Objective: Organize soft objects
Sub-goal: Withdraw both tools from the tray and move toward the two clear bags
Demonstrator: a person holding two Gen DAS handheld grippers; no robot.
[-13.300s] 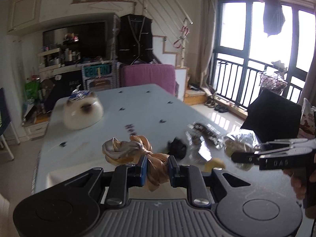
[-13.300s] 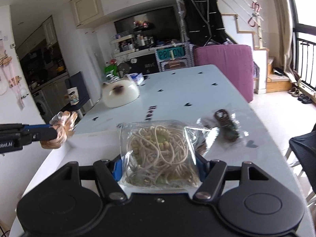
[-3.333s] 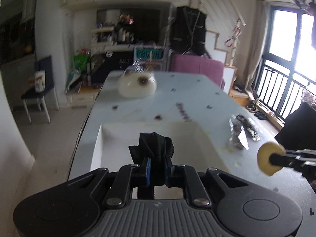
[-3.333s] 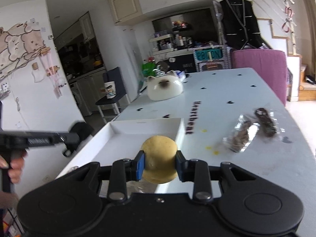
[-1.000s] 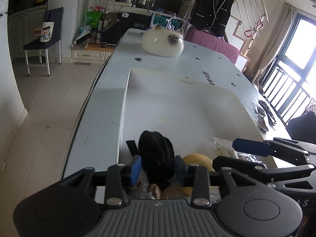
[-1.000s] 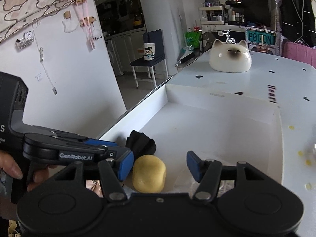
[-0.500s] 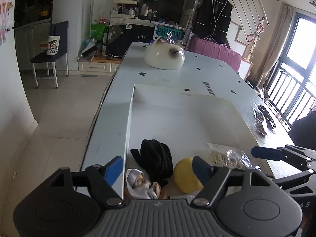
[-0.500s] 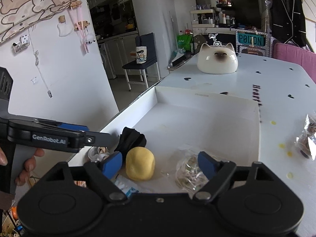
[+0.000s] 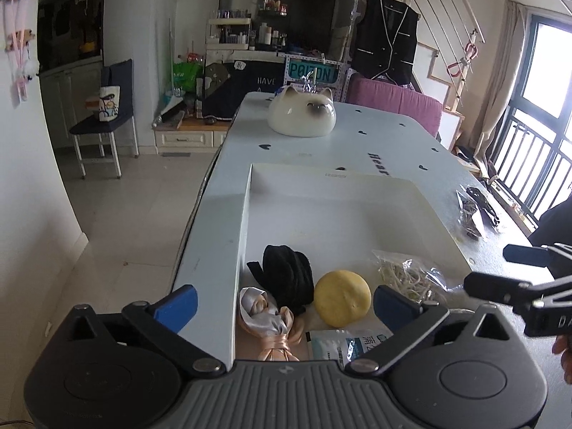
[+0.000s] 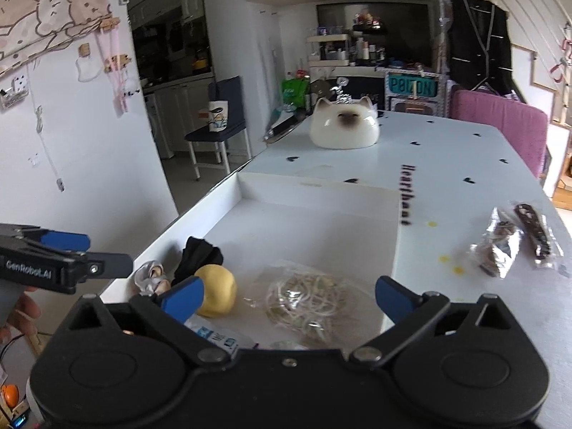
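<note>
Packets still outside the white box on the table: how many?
2. A crinkly clear packet and a packet of dark items lie side by side on the table, right of the white box. None appear hidden.

From my feed I see white walls, a pale tiled floor (image 9: 118, 221), a navy chair (image 9: 107, 121), cluttered shelves (image 9: 232, 32), a pink seat (image 9: 393, 103), and daylight through a railed balcony window (image 9: 536, 136) on the right.

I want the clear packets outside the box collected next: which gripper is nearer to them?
Right. The right gripper sits on the packets' side; the left gripper is beyond the white box.
</note>
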